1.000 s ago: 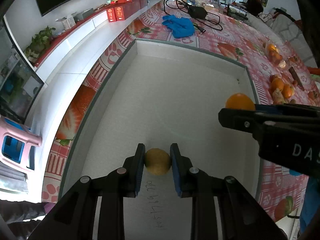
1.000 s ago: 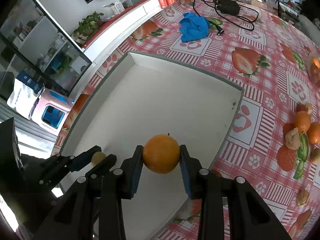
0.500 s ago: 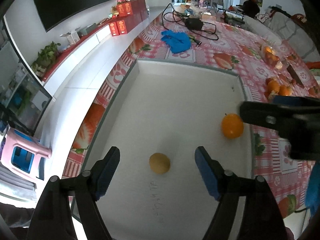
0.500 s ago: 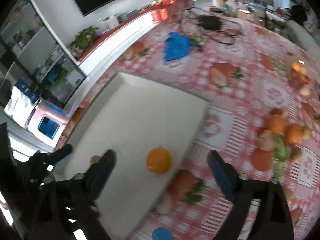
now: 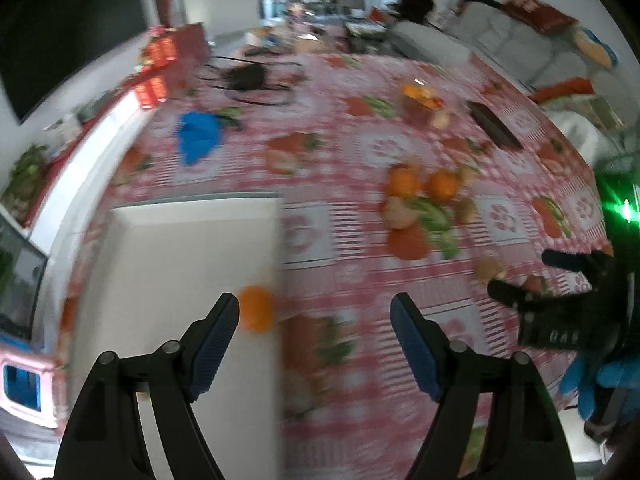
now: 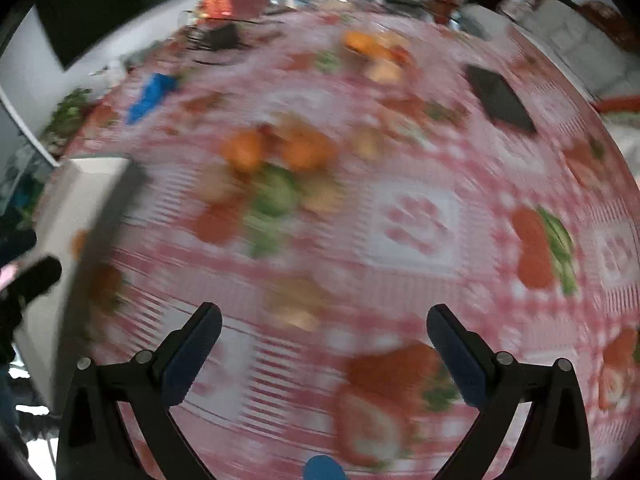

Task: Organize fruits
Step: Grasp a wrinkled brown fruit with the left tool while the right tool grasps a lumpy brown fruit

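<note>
Both our claws hang wide open and empty over the table.

Our left gripper (image 5: 315, 312) has an orange (image 5: 256, 309) by its left finger, round, lying in the white tray (image 5: 180, 240) against the right wall. Our right gripper (image 6: 324, 326) hovers over the red checked tablecloth (image 6: 412, 216); farther off lies a blurred heap of loose fruit (image 6: 276, 160). A sofa (image 5: 520, 36) stands far right.
</note>
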